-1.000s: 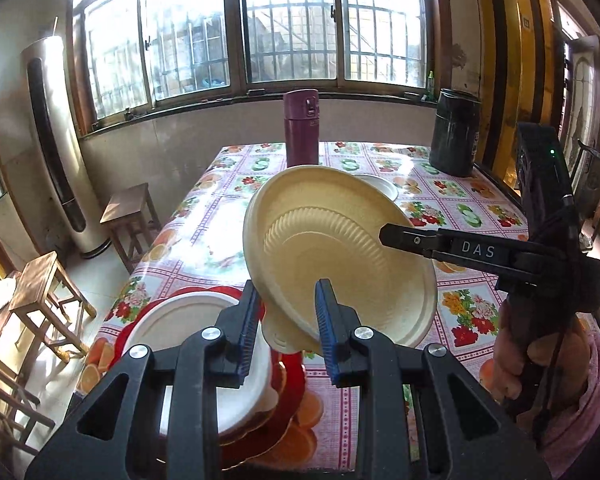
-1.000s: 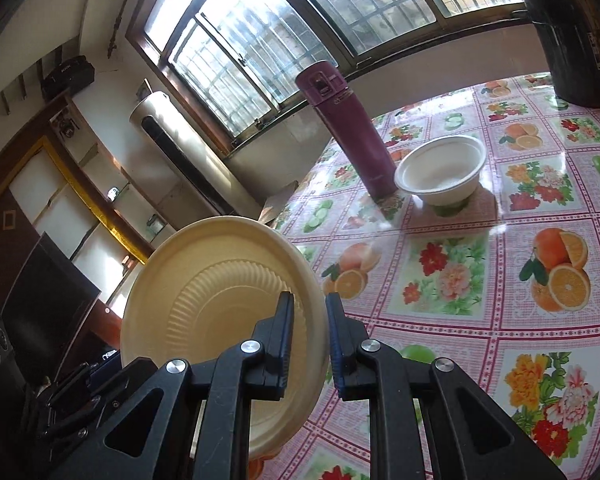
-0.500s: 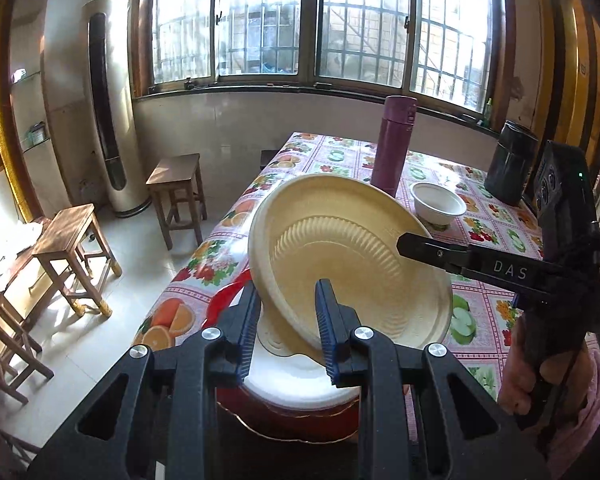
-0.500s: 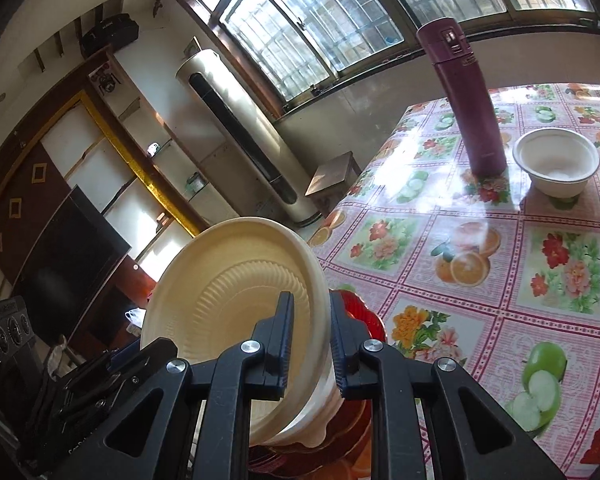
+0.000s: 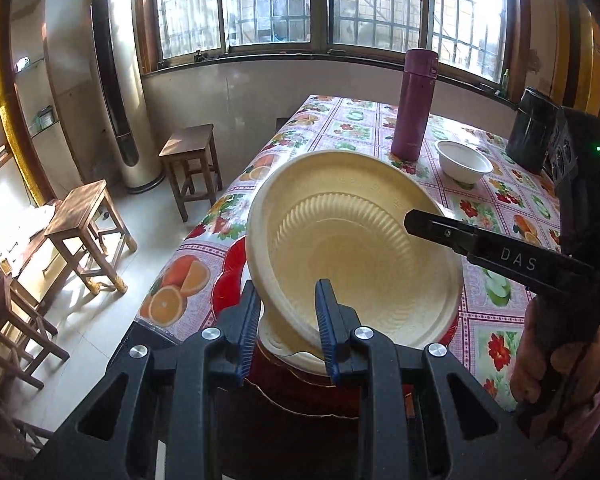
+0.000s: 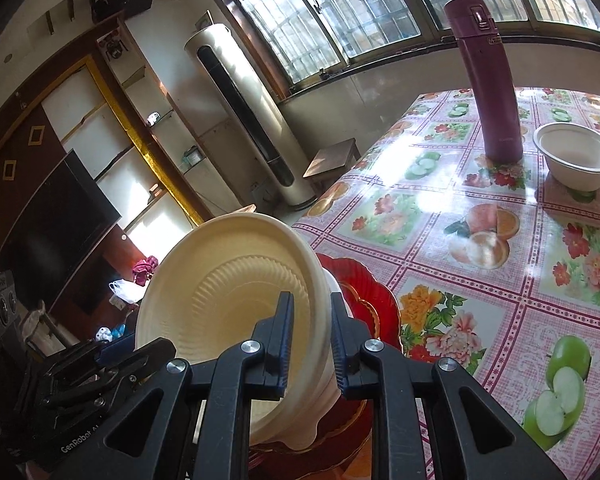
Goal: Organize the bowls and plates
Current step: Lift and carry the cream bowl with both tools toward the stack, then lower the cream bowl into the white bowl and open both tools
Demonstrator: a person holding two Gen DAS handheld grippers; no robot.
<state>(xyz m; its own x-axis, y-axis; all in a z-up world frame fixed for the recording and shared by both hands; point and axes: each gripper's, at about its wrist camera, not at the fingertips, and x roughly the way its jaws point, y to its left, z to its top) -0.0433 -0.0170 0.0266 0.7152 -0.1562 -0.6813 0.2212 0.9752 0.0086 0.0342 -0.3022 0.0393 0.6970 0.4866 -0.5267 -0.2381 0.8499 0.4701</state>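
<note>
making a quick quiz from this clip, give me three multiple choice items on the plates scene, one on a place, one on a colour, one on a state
1. Where does the small white bowl stand?
A. on a wooden stool
B. on the tablecloth, close beside the maroon flask
C. on the red plate

2. What colour is the plate lowest in the pile under the cream plate?
A. red
B. blue
C. green

3. How is the cream plate held?
A. lying flat, nothing touching it
B. by the left gripper alone
C. tilted, its rim clamped by the left gripper and the right gripper

Answers: 1 B, the bowl sits on the floral cloth next to the flask. 2 A, the red plate shows beneath the white one. 3 C, each wrist view shows its blue pads on the tilted rim.
</note>
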